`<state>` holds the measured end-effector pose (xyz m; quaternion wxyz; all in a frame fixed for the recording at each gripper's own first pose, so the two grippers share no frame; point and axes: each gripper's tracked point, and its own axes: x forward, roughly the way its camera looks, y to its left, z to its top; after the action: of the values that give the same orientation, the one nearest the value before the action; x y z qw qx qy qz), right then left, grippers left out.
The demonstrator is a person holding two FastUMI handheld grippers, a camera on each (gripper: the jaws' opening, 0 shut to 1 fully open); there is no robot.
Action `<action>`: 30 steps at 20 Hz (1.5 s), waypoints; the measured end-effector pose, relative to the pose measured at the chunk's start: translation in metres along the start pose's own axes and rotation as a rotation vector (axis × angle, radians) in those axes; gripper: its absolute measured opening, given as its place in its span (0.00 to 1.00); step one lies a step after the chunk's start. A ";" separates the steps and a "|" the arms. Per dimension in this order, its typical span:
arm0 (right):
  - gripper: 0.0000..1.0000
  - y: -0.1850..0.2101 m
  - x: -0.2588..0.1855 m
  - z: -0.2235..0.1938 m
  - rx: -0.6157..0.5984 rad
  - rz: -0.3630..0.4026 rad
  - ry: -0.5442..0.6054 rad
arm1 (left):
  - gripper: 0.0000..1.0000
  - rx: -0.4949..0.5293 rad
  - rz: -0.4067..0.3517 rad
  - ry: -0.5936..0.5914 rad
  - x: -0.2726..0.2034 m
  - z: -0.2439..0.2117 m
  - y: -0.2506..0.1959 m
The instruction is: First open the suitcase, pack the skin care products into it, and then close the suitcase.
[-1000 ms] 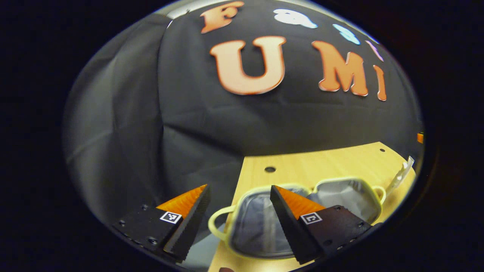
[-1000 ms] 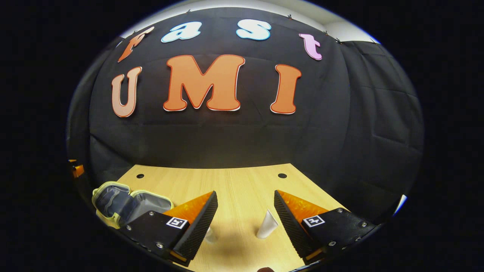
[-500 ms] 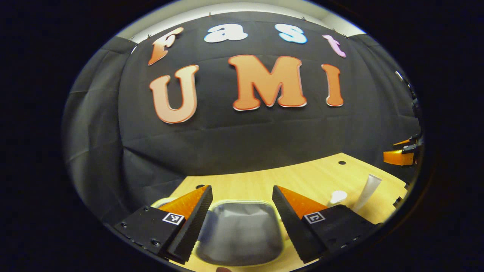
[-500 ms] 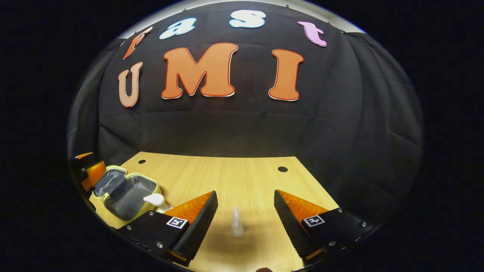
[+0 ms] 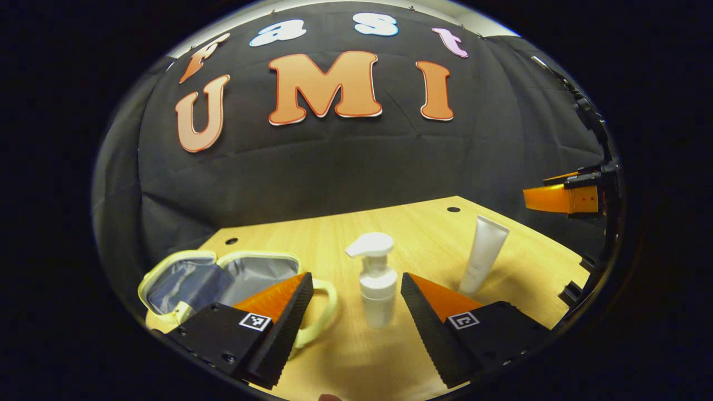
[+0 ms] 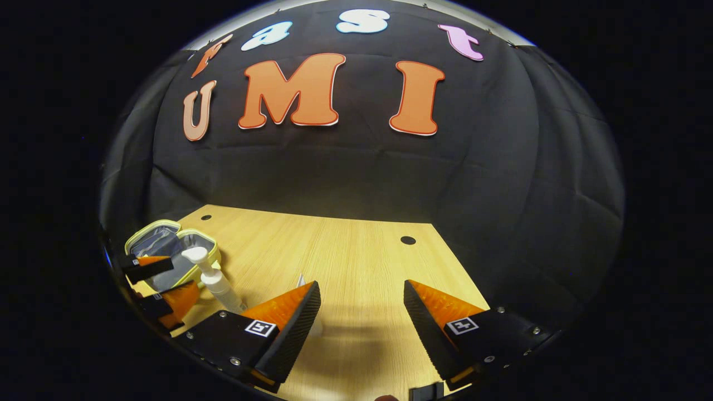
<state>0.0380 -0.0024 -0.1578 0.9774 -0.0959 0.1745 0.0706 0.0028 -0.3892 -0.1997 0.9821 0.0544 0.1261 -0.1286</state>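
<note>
Your left gripper (image 5: 353,301), fingers spread, frames the upright pump bottle (image 5: 377,281) beside the suitcase (image 5: 223,278); closing off-centre may topple it.

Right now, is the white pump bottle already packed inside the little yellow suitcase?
No, the pump bottle stands upright on the wooden table, beside the open suitcase, not in it.

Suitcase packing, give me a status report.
Left gripper open, lined up on pump bottle. Right gripper open, empty. Suitcase lies open, nothing packed; tube stands upright on table. Nothing in the way.
</note>
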 end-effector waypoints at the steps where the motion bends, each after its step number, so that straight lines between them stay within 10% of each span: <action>1: 0.95 0.001 0.001 -0.003 -0.002 0.005 0.004 | 0.99 0.005 0.007 0.012 0.005 -0.008 -0.003; 18: 0.95 -0.018 0.005 -0.031 -0.012 0.009 0.054 | 0.99 -0.037 0.068 0.092 0.087 -0.068 -0.019; 20: 0.95 -0.017 0.005 -0.033 -0.005 0.017 0.056 | 0.92 -0.063 0.068 0.094 0.092 -0.071 -0.020; 22: 0.95 -0.015 0.001 -0.036 0.001 0.020 0.058 | 0.61 -0.064 0.045 0.095 0.094 -0.069 -0.022; 30: 0.96 0.027 -0.011 -0.033 0.026 0.086 0.060 | 0.59 -0.169 -0.065 0.092 0.033 0.005 -0.011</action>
<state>0.0120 0.0160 -0.1885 0.9690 -0.0776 0.2088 0.1072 0.0316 -0.4086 -0.2038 0.9718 -0.0267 0.1830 -0.1465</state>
